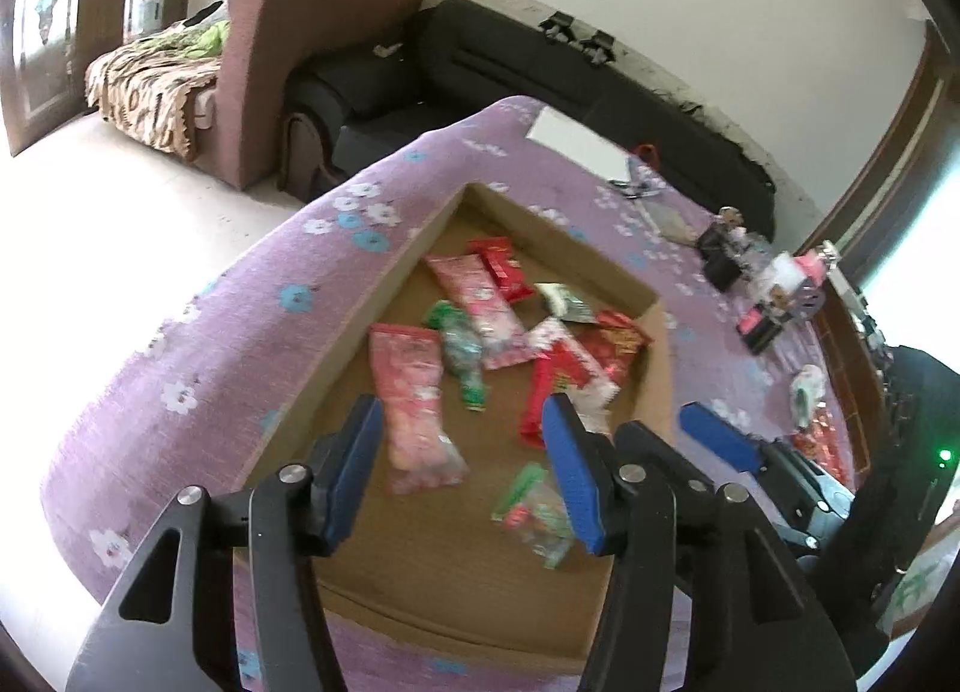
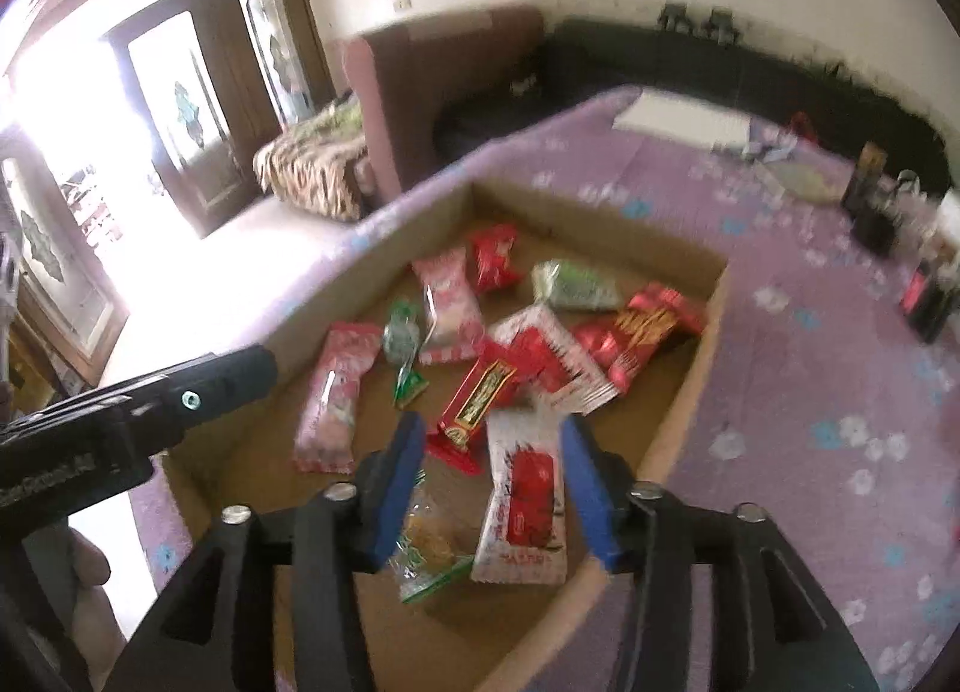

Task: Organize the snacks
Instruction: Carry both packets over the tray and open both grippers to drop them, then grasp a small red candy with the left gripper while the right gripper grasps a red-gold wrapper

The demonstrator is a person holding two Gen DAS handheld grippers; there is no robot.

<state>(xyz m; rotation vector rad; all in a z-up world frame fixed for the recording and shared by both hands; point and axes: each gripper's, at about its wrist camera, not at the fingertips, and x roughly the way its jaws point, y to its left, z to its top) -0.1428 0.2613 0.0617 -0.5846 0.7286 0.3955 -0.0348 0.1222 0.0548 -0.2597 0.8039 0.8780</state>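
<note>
While both tools hang over the cardboard box [image 1: 336,368], neither holds anything. Left tool [image 1: 462,464]: jaws apart, nothing between the pads, long pink packet [image 1: 414,410] and a clear green-printed packet [image 1: 534,512] lying loose below the gap. Right tool [image 2: 489,488]: jaws apart too, a white-and-red packet [image 2: 522,506] sits on the box floor under the gap, pads not pressing it.

Snacks are all in the box, which sits on the surface under a purple floral cloth [image 1: 180,344]: pink, red, green and white wrappers scattered flat, several overlapping in the middle.

Handling, as a guess: light, soft film packets, slick and crinkly, contents probably crushable. They will slide and fold rather than resist. Best hold looks like across the short width near mid-length, or on a crimped end seal; light squeeze only. Flat packets on cardboard give little edge to get under, so an overlapping one with a raised edge is the easier pick.

View differences:
- Left wrist view shows the right tool's blue finger at right, plus more wrappers on the surface beyond the box.
- Right wrist view shows the left tool's black body at left, the person's hand [image 2: 90,566] under it, the bright doorway, and the red stick-snack packet [image 2: 654,326] more clearly.
</note>
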